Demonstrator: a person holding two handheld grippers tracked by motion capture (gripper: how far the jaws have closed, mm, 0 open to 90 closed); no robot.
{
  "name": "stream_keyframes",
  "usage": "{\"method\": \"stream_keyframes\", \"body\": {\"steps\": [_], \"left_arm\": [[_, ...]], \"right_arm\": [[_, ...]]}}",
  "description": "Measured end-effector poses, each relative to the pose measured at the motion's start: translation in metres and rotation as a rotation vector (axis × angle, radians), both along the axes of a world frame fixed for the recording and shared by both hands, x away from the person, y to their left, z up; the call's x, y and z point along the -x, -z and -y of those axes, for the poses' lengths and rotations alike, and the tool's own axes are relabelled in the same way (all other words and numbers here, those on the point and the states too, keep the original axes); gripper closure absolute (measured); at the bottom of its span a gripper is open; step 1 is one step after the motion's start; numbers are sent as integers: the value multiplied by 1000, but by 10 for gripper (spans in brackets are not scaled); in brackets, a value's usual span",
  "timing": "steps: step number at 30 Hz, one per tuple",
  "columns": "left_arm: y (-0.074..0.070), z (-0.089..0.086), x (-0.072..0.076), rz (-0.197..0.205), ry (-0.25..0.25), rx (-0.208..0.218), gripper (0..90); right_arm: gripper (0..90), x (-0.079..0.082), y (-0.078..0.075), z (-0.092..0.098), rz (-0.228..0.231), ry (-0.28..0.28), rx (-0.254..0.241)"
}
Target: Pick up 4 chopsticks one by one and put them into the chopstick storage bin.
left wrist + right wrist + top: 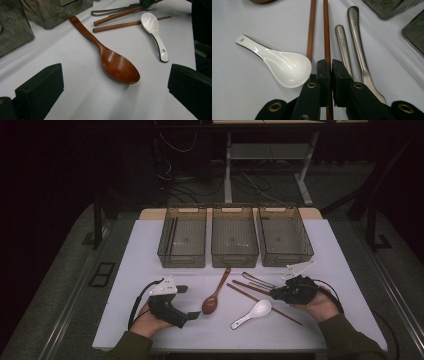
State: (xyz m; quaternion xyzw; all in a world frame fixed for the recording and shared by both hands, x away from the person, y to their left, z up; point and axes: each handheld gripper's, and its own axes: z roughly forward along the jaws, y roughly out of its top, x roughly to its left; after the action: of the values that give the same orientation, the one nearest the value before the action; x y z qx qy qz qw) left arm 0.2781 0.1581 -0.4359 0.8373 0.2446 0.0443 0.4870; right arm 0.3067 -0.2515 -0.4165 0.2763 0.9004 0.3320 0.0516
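High view: three smoky plastic bins (234,242) behind the glossy wooden spoon (214,295); the leftmost holds chopsticks. Right gripper (330,65) pinches one slender wooden chopstick (326,30); left gripper (112,82) gapes wide.

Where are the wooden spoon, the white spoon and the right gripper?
wooden spoon (120,66), left gripper view, on its bowl.
white spoon (289,66), right gripper view, on its bowl.
right gripper (330,65), right gripper view, between its fingertips.

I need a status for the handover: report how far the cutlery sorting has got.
Done: the left bin already holds dark sticks. In hand: the right claw is shut on one chopstick. Left: second chopstick, wooden spoon, white spoon, two metal handles. Left claw open.
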Motion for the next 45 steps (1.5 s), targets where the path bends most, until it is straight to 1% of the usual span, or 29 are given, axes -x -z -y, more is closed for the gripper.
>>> {"method": "stream_keyframes", "body": {"steps": [6, 10, 16, 22, 25, 28, 30, 34, 38, 40, 42, 45], "left_arm": [[0, -1, 0, -1, -2, 2, 0], [0, -1, -2, -5, -5, 6, 0], [1, -2, -3, -1, -10, 12, 0], [1, -1, -6, -1, -10, 6, 0], [1, 0, -7, 2, -8, 6, 0], [1, 0, -7, 1, -4, 8, 0], [1, 0, -7, 3, -1, 8, 0], [2, 1, -7, -2, 1, 2, 0], [3, 2, -9, 0, 1, 11, 0], [3, 2, -9, -5, 1, 8, 0], [3, 2, -9, -2, -1, 6, 0], [2, 2, -7, 0, -4, 2, 0]], "right_arm": [[844, -2, -5, 3, 5, 0, -27], [844, -3, -10, 6, 8, 5, -54], [844, -7, -15, 9, 15, 9, -80], [844, -12, -19, 6, 19, 6, -106], [844, -14, -21, 3, 24, 6, -111], [844, -15, -23, 0, 26, 15, -126], [844, -17, -24, -3, 27, 13, -125], [844, -20, -27, -5, 27, 25, -143], [844, -26, -31, -7, 36, 35, -153], [844, -29, -33, -7, 35, 37, -161], [844, -31, -34, -7, 35, 44, -168], [844, -34, -37, -8, 46, 55, -174]]}}
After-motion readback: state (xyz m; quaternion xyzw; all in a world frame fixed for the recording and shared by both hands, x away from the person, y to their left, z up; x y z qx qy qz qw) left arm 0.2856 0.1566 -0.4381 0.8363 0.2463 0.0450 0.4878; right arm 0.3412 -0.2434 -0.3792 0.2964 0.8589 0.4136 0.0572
